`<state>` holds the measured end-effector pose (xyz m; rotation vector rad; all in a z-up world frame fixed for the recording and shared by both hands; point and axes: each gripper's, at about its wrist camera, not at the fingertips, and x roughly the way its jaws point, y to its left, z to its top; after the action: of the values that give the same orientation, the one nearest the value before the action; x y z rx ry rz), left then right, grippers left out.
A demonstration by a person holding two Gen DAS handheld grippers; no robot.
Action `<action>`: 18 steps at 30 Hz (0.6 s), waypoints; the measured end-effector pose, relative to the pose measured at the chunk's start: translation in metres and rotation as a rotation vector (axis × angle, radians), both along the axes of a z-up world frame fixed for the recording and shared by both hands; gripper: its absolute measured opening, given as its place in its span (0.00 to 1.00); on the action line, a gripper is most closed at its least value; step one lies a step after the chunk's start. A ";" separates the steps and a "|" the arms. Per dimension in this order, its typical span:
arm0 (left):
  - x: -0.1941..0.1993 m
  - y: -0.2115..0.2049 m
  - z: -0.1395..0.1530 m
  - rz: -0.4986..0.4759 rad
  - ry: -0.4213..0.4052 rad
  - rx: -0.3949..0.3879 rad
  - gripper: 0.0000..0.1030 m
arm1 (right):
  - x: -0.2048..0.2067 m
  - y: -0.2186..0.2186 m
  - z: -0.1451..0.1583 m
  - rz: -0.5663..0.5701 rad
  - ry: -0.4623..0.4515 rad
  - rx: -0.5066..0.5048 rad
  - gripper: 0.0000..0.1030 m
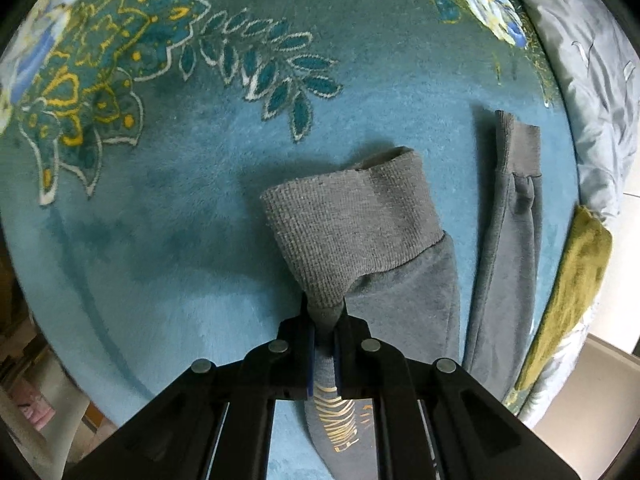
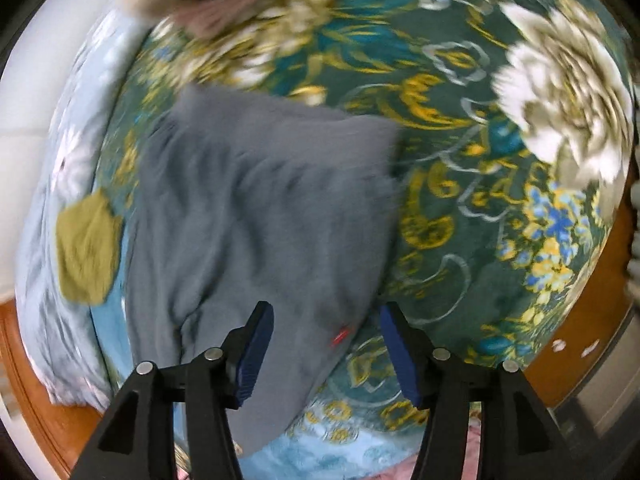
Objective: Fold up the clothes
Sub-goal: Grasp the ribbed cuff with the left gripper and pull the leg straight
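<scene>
Grey sweatpants lie on a blue-green floral blanket. In the left wrist view my left gripper is shut on the ribbed cuff of one trouser leg and holds it lifted above the blanket. The other leg lies flat to the right, its cuff pointing away. Yellow lettering shows on the fabric below the jaws. In the blurred right wrist view my right gripper is open above the pants' upper part, near a small red tag. It holds nothing.
An olive-green cloth lies at the blanket's right edge and also shows in the right wrist view. A pale grey floral quilt is bunched beyond it. A wooden bed edge and a white wall border the blanket.
</scene>
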<state>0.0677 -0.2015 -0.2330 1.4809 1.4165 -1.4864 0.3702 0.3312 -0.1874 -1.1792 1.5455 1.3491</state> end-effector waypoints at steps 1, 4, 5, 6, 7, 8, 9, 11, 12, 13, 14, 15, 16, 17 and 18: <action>-0.002 0.002 0.003 -0.006 -0.007 -0.008 0.07 | 0.007 0.003 -0.006 -0.027 0.008 -0.004 0.59; -0.009 0.009 0.013 -0.034 -0.033 -0.036 0.07 | 0.025 0.010 -0.028 -0.119 0.049 -0.029 0.59; -0.010 0.012 0.016 -0.043 -0.042 -0.044 0.07 | 0.028 0.013 -0.035 -0.151 0.072 -0.031 0.59; -0.011 0.015 0.018 -0.048 -0.048 -0.050 0.07 | 0.029 0.014 -0.040 -0.166 0.089 -0.033 0.59; -0.012 0.017 0.020 -0.053 -0.050 -0.055 0.07 | 0.029 0.016 -0.044 -0.179 0.103 -0.035 0.59; -0.013 0.018 0.023 -0.057 -0.052 -0.059 0.07 | 0.027 0.018 -0.050 -0.182 0.108 -0.038 0.59; -0.013 0.020 0.026 -0.062 -0.054 -0.064 0.07 | 0.025 0.020 -0.053 -0.181 0.106 -0.040 0.59; -0.013 0.022 0.031 -0.066 -0.050 -0.070 0.07 | 0.022 0.023 -0.057 -0.188 0.117 -0.049 0.55; -0.013 0.023 0.035 -0.064 -0.048 -0.073 0.07 | 0.020 0.023 -0.057 -0.190 0.122 -0.049 0.49; -0.012 0.023 0.039 -0.060 -0.045 -0.076 0.07 | 0.018 0.024 -0.055 -0.182 0.120 -0.050 0.31; -0.010 0.023 0.042 -0.052 -0.042 -0.080 0.07 | 0.015 0.024 -0.054 -0.171 0.114 -0.051 0.17; -0.008 0.024 0.046 -0.044 -0.040 -0.083 0.07 | 0.012 0.025 -0.051 -0.148 0.095 -0.055 0.11; -0.006 0.024 0.049 -0.035 -0.039 -0.083 0.07 | 0.010 0.025 -0.047 -0.122 0.076 -0.057 0.08; -0.003 0.024 0.052 -0.026 -0.038 -0.082 0.07 | 0.008 0.026 -0.040 -0.097 0.066 -0.049 0.08; 0.002 0.024 0.055 -0.021 -0.043 -0.082 0.07 | 0.010 0.027 -0.033 -0.090 0.066 -0.040 0.08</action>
<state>0.0694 -0.1778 -0.1785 1.4725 1.3029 -1.4984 0.3803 0.3578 -0.2200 -1.0856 1.6596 1.3147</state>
